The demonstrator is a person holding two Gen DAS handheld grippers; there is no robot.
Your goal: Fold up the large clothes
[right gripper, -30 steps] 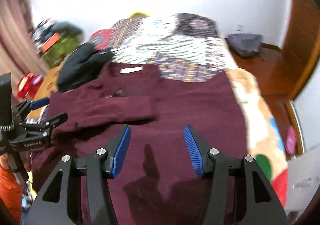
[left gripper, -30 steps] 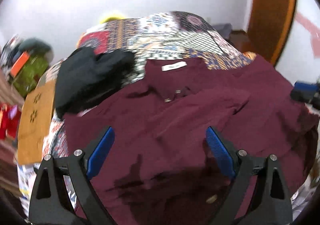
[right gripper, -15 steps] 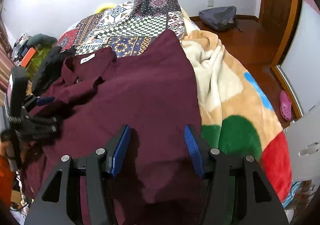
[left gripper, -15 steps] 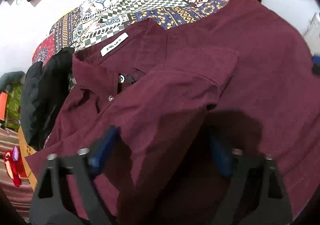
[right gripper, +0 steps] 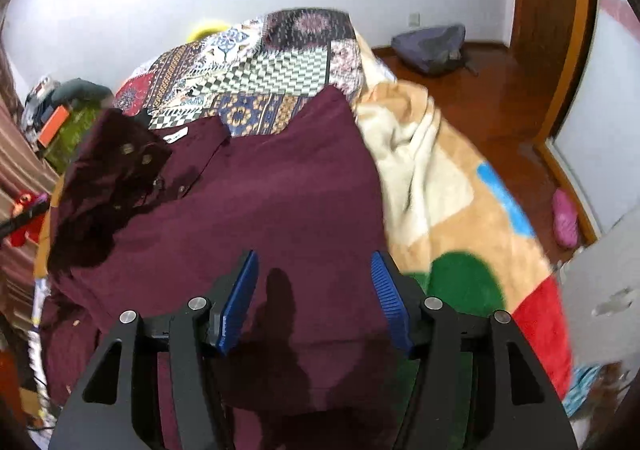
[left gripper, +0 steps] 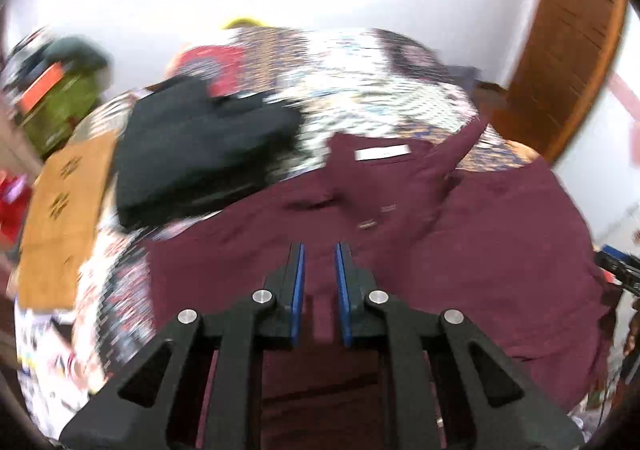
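Patchwork bed (right gripper: 276,70) carries the maroon shirt (right gripper: 260,202), spread flat, collar far end. My left claw (left gripper: 319,282) is pinched on a shirt fold; right claw (right gripper: 314,298) hangs released over the near hem. Blanket (right gripper: 448,210) touches the shirt's right edge, black clothes (left gripper: 192,146) its left. Collar label (left gripper: 382,153) too blurred to read.

Matt maroon cloth shirt (right gripper: 260,202), fleecy plush blanket (right gripper: 452,218) beside it, glossy wood floor (right gripper: 500,106), ribbed blue plastic pads (right gripper: 390,298)
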